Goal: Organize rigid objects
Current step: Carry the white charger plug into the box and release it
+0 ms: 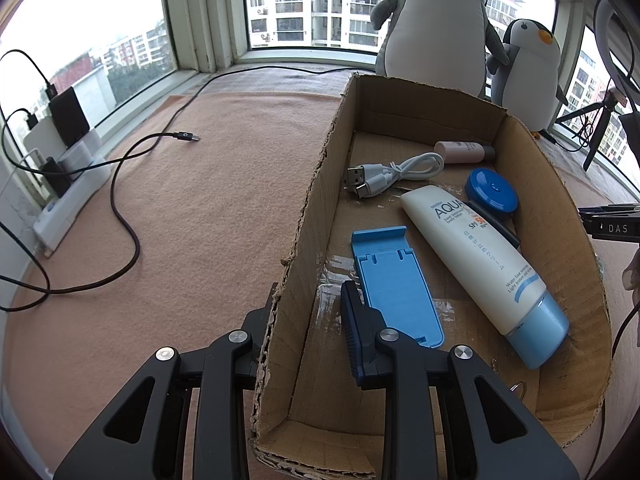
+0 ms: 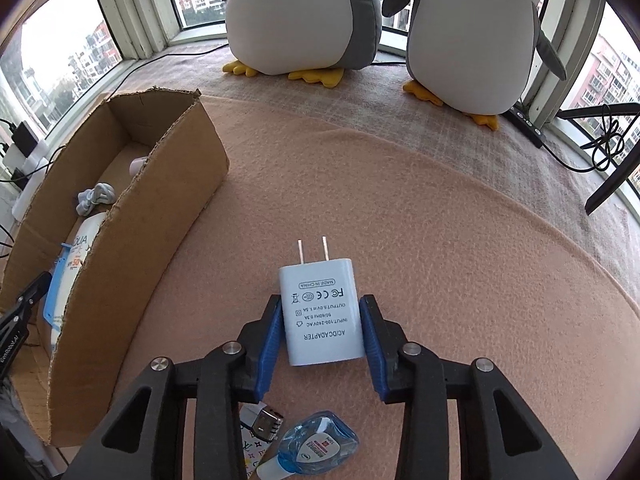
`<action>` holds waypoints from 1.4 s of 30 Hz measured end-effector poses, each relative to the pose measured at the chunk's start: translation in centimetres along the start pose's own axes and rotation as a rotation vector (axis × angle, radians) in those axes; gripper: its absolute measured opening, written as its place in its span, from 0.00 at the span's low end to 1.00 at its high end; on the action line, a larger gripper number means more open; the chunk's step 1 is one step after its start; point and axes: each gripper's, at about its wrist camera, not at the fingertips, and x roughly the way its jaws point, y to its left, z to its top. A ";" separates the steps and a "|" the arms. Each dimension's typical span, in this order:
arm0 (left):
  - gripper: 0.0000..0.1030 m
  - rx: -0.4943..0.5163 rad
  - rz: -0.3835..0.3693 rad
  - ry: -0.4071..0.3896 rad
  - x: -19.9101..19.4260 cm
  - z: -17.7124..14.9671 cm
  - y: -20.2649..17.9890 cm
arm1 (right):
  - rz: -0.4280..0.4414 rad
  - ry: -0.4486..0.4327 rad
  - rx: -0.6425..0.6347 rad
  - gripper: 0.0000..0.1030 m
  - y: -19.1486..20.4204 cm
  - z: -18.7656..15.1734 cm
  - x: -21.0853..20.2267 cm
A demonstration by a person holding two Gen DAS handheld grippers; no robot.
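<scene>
Indoors, peach blanket (image 2: pixel 440 216) by windows; right gripper (image 2: pixel 320 332) jaws clamp adapter (image 2: pixel 320 312) (left gripper (image 1: pixel 308 320) jaws apart).

The left gripper (image 1: pixel 308 320) straddles the cardboard box's (image 1: pixel 316 216) left wall, jaws apart. Inside lie a blue phone stand (image 1: pixel 394 280), lotion tube (image 1: pixel 480 264), white USB cable (image 1: pixel 394 174) and blue round case (image 1: pixel 491 190).
</scene>
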 end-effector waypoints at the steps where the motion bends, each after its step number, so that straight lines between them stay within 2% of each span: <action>1: 0.24 0.000 0.000 0.000 0.0 0.0 0.0 | -0.001 -0.001 0.001 0.31 0.0 -0.1 0.0; 7: 0.24 0.000 0.000 0.000 0.0 0.0 0.0 | 0.006 -0.013 0.029 0.31 0.1 -0.6 -0.6; 13: 0.24 0.000 0.000 0.000 0.0 0.0 0.0 | 0.048 -0.068 0.025 0.31 1.4 -0.6 -3.4; 20: 0.24 -0.001 0.000 0.000 0.0 0.0 0.0 | 0.140 -0.130 -0.034 0.31 5.1 -0.5 -7.4; 27: 0.24 -0.002 -0.002 0.000 0.0 0.0 0.1 | 0.226 -0.151 -0.114 0.31 9.8 -0.9 -9.8; 32: 0.24 -0.003 -0.002 -0.001 0.0 0.0 0.1 | 0.274 -0.139 -0.170 0.31 13.0 -1.7 -10.1; 42: 0.24 -0.004 -0.002 -0.001 -0.1 0.1 0.1 | 0.303 -0.085 -0.240 0.31 16.9 -3.1 -7.9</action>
